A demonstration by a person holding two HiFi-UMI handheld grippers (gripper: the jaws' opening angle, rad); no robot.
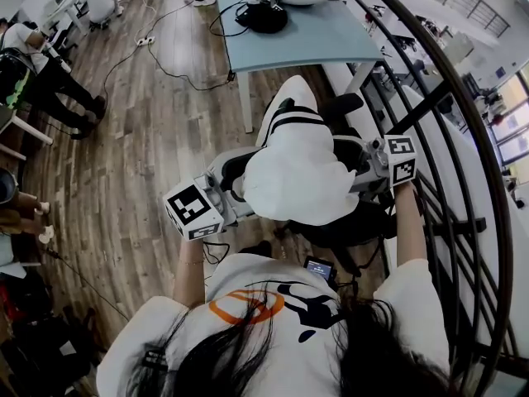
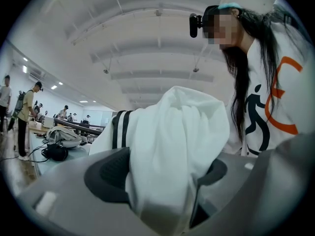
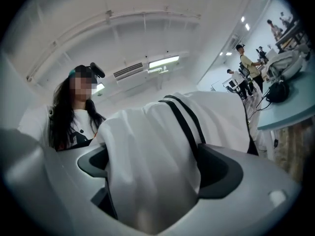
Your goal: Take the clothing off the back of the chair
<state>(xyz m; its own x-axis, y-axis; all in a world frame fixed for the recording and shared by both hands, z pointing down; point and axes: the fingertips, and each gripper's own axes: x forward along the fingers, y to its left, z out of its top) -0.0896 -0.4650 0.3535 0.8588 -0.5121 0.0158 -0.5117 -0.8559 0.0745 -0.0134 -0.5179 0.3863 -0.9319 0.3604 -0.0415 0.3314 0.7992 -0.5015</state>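
Bright even indoor light, ceiling strip lamps [image 3: 162, 62] lit, strong fisheye w/ dark corners, near foreground blurred

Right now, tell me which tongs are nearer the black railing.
Right. The right tongs grip the white clothing on the side toward the railing; the left tongs grip its opposite side, farther off.

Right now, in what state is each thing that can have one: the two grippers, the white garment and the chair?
left gripper: shut on the white garment.
right gripper: shut on the white garment.
white garment: bunched, held from both sides over the chair; whether it touches the chair back cannot be told.
chair: upright on the floor, mostly hidden under the white garment.
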